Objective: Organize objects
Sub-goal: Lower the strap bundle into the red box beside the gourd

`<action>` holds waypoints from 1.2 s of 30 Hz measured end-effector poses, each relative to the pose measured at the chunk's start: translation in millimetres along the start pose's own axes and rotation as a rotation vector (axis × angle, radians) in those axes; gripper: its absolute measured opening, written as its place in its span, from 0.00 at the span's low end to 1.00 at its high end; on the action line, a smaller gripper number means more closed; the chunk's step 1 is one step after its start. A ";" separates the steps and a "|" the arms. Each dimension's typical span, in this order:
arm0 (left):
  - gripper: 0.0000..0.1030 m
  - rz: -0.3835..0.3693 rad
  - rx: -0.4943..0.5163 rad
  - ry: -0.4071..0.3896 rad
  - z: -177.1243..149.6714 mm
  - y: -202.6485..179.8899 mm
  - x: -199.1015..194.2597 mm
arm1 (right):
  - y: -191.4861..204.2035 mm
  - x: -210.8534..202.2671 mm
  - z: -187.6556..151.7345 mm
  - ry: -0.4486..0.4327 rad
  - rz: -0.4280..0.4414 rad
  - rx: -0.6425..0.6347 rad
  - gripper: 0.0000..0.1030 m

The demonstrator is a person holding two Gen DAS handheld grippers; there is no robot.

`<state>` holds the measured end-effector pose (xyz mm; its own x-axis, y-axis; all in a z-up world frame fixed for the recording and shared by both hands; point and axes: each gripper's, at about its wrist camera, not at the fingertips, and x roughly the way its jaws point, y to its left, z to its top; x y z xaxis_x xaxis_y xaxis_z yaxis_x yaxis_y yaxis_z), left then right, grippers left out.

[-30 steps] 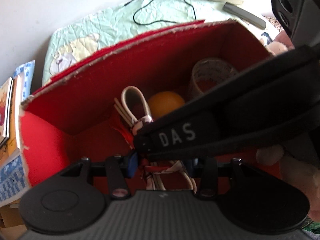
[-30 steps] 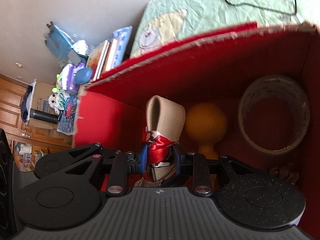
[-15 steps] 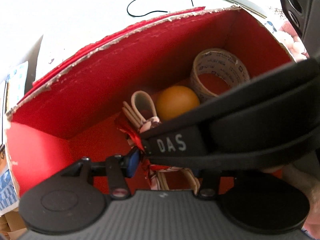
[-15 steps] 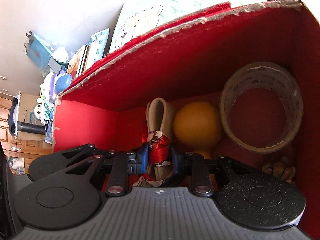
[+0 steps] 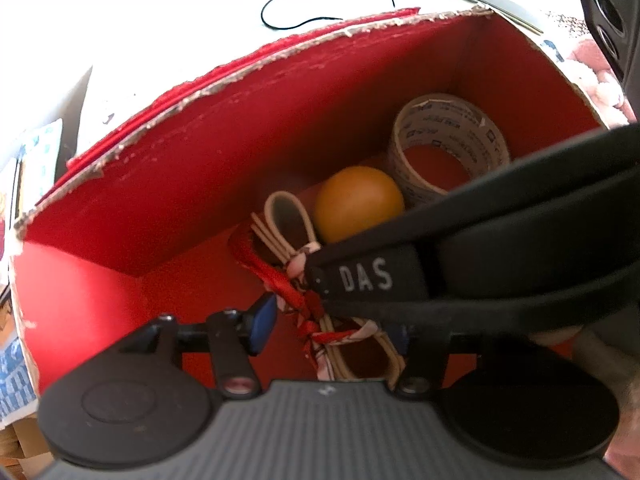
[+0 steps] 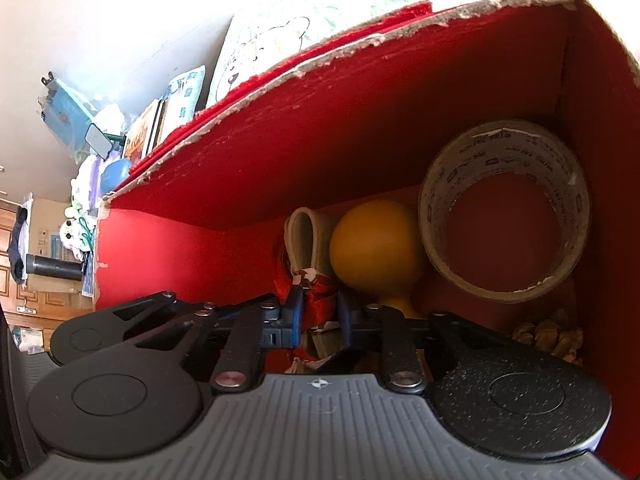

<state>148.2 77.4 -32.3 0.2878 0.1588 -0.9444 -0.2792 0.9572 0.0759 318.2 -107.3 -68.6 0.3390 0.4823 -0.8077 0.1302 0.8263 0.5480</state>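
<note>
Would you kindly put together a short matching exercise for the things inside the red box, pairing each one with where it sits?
Things:
1. tape roll
2. orange ball
3. beige strap bundle tied with red ribbon
4. small brown lumps

Places:
A. between the blue pads of the right claw, whose jaws are closing
B. in the right corner of the red box, leaning against its walls
C. on the box floor below the tape roll, near the right wall
D. in the middle, between the bundle and the tape roll

Pairs: 1-B, 2-D, 3-A, 4-C
</note>
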 end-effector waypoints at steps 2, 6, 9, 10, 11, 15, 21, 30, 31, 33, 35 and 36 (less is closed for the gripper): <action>0.60 0.003 0.000 0.000 -0.5 -0.7 -0.6 | 0.0 0.0 0.0 -0.001 0.000 0.001 0.20; 0.62 0.010 0.001 -0.002 -1.6 -2.4 -2.3 | -4.7 -1.8 1.0 -0.003 0.001 0.007 0.20; 0.63 0.018 0.001 -0.004 -2.3 -3.7 -3.7 | -7.8 -3.5 0.9 -0.004 0.002 0.013 0.20; 0.64 0.020 0.001 -0.004 -2.7 -4.1 -4.3 | -5.6 -4.1 0.4 -0.005 0.001 0.015 0.20; 0.65 0.023 0.001 -0.005 -2.9 -4.5 -4.7 | 0.1 -0.8 -1.0 -0.007 0.000 0.017 0.20; 0.66 0.031 0.000 -0.008 -3.8 -6.0 -7.0 | 0.7 -1.7 -1.5 -0.011 -0.002 0.020 0.20; 0.69 0.047 -0.002 -0.015 -4.9 -7.8 -10.8 | 1.4 -2.5 -3.3 -0.020 -0.006 0.019 0.20; 0.72 0.067 -0.002 -0.018 -5.4 -10.4 -16.0 | 0.7 -6.5 -3.2 -0.033 -0.008 0.018 0.21; 0.72 0.071 -0.003 -0.018 -5.4 -10.6 -16.6 | 1.0 -7.0 -3.3 -0.035 -0.009 0.016 0.21; 0.73 0.078 -0.004 -0.017 -5.2 -10.9 -17.5 | 1.4 -8.0 -3.6 -0.037 -0.008 0.014 0.21; 0.72 0.086 -0.006 -0.016 -5.0 -11.3 -18.6 | 1.6 -8.8 -3.7 -0.039 -0.003 0.007 0.21; 0.72 0.088 -0.006 -0.017 -5.0 -11.5 -19.3 | 1.6 -9.0 -3.7 -0.039 -0.003 0.004 0.21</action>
<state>141.3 62.2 -16.6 0.2777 0.2463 -0.9286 -0.3093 0.9380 0.1564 311.9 -109.2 -61.3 0.3748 0.4684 -0.8001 0.1351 0.8262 0.5470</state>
